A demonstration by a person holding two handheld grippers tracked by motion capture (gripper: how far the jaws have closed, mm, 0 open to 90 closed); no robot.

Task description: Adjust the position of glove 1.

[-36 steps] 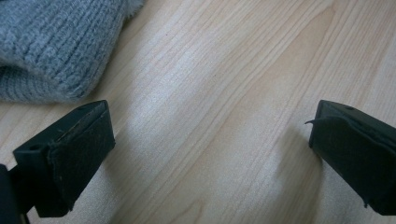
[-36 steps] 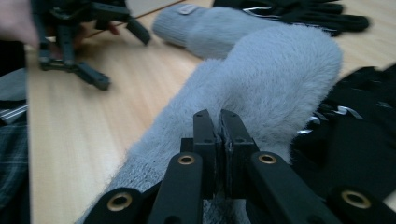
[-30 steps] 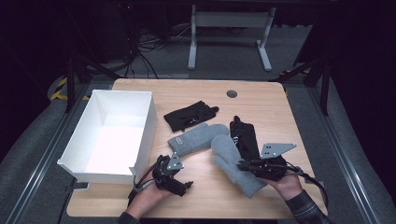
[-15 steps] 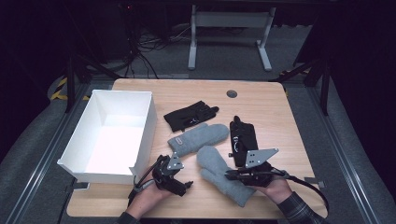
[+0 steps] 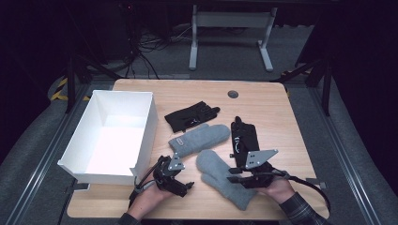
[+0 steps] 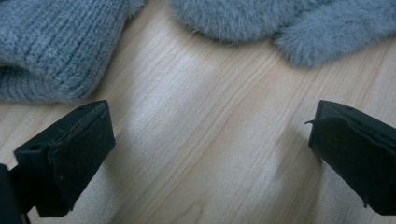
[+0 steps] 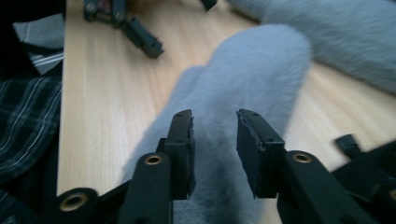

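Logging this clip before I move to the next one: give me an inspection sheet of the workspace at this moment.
Surface: light wooden table, a round dark grommet near its far edge.
Job's things: near grey mitten between the right gripper's jaws; whether they pinch it, cannot tell. Second grey mitten lies flat beyond it.
Clutter: two black gloves, one behind the mittens, one beside them; open white box, inside bare.
Grippers: left gripper open, low over bare wood; right gripper jaws narrowly apart.
Cables: one trails from the right gripper; more on the floor behind.
Surroundings: dark room, grey floor, white stand legs.
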